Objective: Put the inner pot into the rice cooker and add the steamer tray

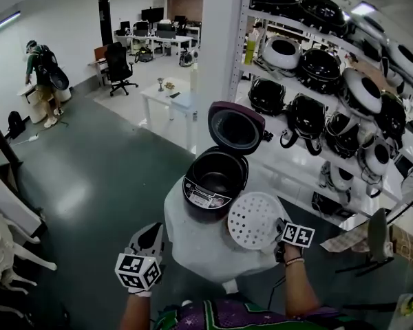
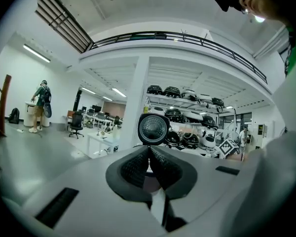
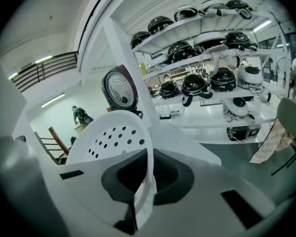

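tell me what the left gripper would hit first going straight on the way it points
Most likely the rice cooker: its open lid sits just above the shut jaws of the left gripper, though depth is unclear.

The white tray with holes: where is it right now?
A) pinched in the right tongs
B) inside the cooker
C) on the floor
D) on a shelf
A: the right tongs grip the rim of the tray, holding it beside the open cooker.
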The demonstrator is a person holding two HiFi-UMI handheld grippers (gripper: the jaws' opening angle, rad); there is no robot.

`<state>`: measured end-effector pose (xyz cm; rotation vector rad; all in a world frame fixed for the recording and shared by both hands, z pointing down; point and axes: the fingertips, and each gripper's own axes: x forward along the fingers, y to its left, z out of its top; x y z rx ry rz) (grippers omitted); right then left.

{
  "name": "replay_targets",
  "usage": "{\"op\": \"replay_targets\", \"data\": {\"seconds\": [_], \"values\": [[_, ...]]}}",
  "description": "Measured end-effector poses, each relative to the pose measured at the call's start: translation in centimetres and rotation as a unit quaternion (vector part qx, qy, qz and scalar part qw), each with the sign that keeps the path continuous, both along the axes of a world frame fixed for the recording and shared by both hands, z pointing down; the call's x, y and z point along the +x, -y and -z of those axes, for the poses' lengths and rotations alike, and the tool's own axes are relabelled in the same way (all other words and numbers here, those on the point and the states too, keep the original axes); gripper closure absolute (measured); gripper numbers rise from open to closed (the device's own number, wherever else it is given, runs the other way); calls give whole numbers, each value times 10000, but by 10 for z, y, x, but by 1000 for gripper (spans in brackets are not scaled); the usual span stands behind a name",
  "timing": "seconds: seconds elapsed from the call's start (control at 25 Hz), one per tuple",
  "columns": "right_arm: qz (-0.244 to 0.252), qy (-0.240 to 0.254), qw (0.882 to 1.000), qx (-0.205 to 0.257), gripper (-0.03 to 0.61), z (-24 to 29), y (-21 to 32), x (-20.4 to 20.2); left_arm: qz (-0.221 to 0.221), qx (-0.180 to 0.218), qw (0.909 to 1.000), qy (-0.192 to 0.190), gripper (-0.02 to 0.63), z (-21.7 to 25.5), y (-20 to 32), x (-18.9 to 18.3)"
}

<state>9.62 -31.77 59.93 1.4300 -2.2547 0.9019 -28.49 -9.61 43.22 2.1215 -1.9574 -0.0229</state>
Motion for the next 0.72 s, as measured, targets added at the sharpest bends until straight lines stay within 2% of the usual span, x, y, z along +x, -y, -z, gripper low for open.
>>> {"op": "replay_targets", "data": {"seconds": [0.32,0.56,0.72], "values": [[217,390,9990,45,557,26,-44,-52,74,3,9997,-215,584,-12,-38,-30],[426,385,9980,252,554,55,-17,-78,254,74,9993,-257,584,-9,-32,-46],[541,560,9965,317,554,70,12,-102,423,117,9989,-179,584,-1,-20,-58]]}}
